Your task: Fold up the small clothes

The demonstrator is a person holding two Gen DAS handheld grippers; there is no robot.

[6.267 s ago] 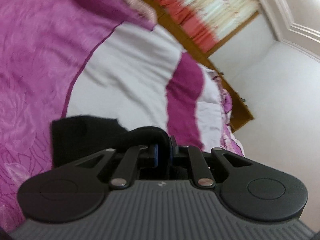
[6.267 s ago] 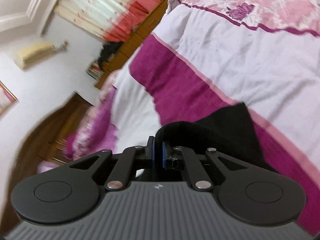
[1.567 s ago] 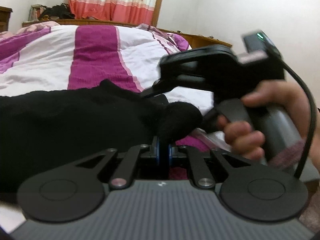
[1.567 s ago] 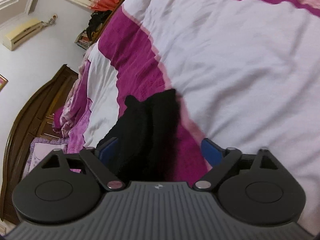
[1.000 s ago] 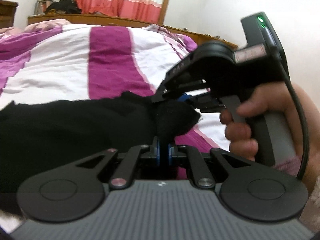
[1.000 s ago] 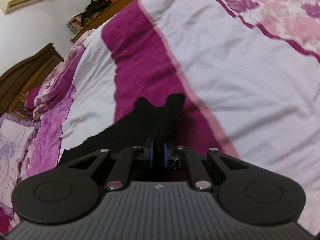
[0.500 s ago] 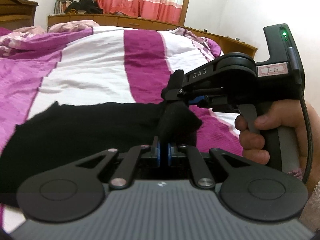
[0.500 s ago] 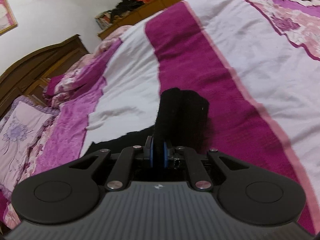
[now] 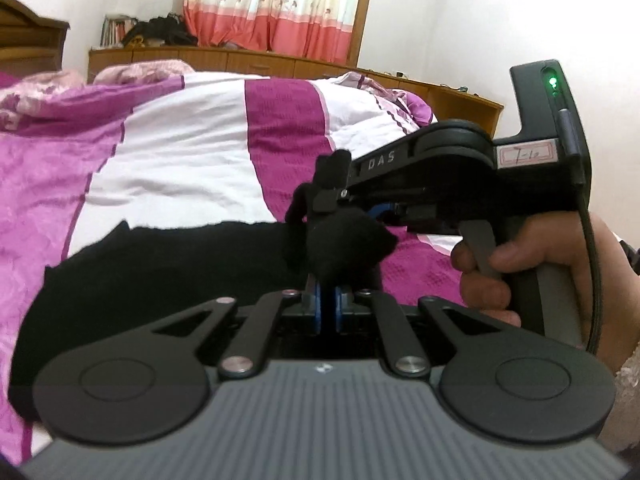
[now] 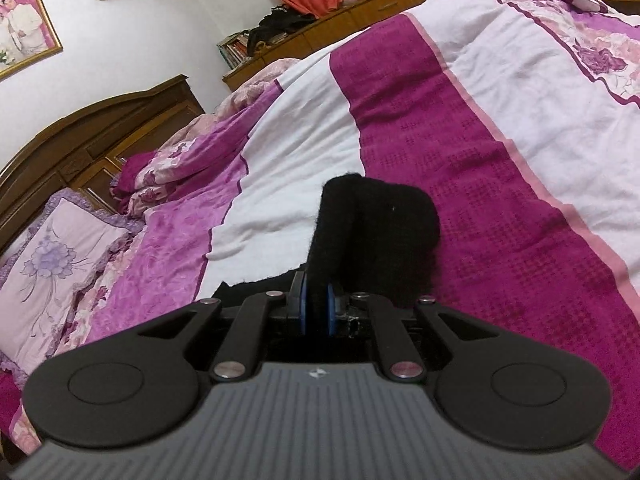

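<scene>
Close to me, my left claw is pinching one bunched end of the black cloth, its blue pads pressed tight on the fabric. My right claw is doing the same on a thick wad of that cloth — from the left view I can see it right beside my left one, with the hand squeezing its handle. The two claws are almost touching, and the cloth stretches away to the left, lying flat on the bed cover. I think I am in the middle of a fold, with both held ends brought together. Next I would need to carry these ends over the flat part, lay them down so the edges line up, and only then let go — slowly, so the soft cloth does not bunch up. Far back I see a wooden cabinet and curtains.
</scene>
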